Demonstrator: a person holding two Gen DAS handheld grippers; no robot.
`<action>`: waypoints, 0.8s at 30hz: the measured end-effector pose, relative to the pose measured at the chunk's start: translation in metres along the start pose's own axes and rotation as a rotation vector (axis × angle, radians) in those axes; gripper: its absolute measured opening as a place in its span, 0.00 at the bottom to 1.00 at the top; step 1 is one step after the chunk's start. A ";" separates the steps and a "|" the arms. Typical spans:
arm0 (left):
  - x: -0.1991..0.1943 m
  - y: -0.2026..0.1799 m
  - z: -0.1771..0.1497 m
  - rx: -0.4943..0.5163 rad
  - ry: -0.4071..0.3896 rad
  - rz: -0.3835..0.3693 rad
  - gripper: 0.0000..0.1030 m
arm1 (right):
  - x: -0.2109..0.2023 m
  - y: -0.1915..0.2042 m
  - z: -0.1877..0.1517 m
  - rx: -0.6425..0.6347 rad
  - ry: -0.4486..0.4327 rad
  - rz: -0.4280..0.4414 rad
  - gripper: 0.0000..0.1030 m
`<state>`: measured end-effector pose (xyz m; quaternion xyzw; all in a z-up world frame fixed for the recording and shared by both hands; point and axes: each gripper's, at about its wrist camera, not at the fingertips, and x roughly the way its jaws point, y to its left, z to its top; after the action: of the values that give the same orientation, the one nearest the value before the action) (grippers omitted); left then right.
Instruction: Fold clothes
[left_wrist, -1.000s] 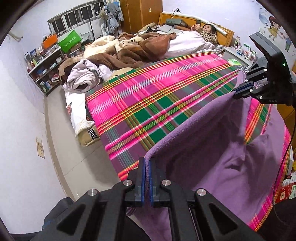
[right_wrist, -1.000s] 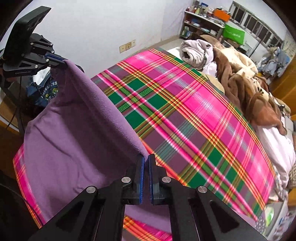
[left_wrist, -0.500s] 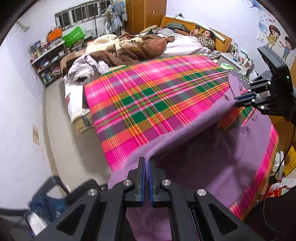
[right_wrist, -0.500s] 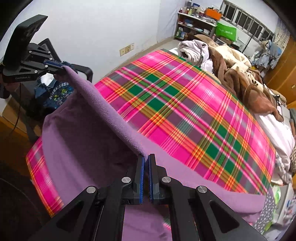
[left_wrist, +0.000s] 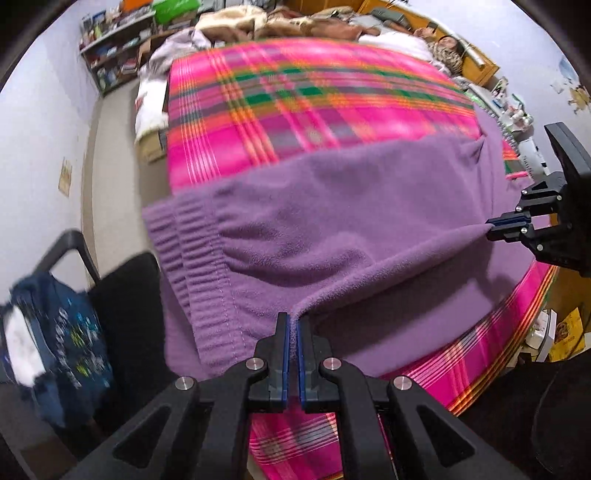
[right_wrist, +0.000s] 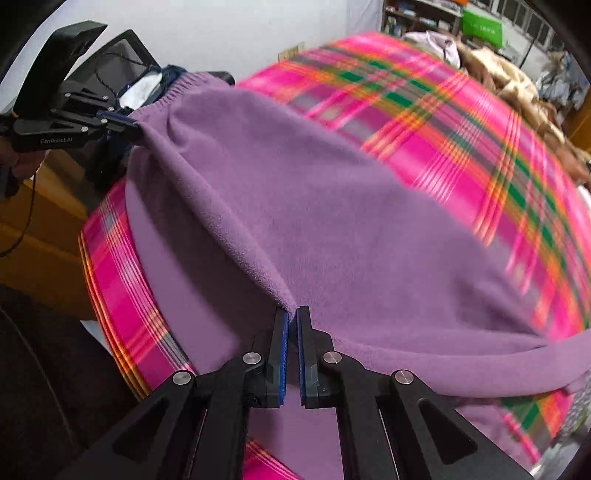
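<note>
A purple fleece garment lies spread over a pink plaid blanket on a bed, its ribbed hem hanging toward the blanket's near edge. The left gripper has its fingers closed on a raised fold of the fleece beside that hem, while the right gripper pinches the same fold farther along, the cloth drawn into a ridge between them. Beyond the bed's edge stands a black chair draped with dark blue clothing; shelves line the far wall.
</note>
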<state>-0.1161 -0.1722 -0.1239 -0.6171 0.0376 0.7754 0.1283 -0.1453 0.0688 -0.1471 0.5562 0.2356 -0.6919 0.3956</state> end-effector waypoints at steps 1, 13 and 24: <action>0.007 -0.002 -0.003 -0.005 0.012 0.011 0.03 | 0.004 -0.003 -0.003 0.019 0.003 0.017 0.06; 0.022 -0.005 -0.017 -0.150 0.019 0.061 0.05 | -0.023 -0.051 -0.038 0.266 -0.069 0.111 0.34; 0.002 -0.003 -0.011 -0.167 -0.010 0.078 0.05 | -0.009 -0.008 -0.016 -0.310 -0.010 0.009 0.35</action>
<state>-0.1051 -0.1712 -0.1281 -0.6198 -0.0041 0.7834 0.0463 -0.1419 0.0882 -0.1441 0.4862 0.3352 -0.6481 0.4808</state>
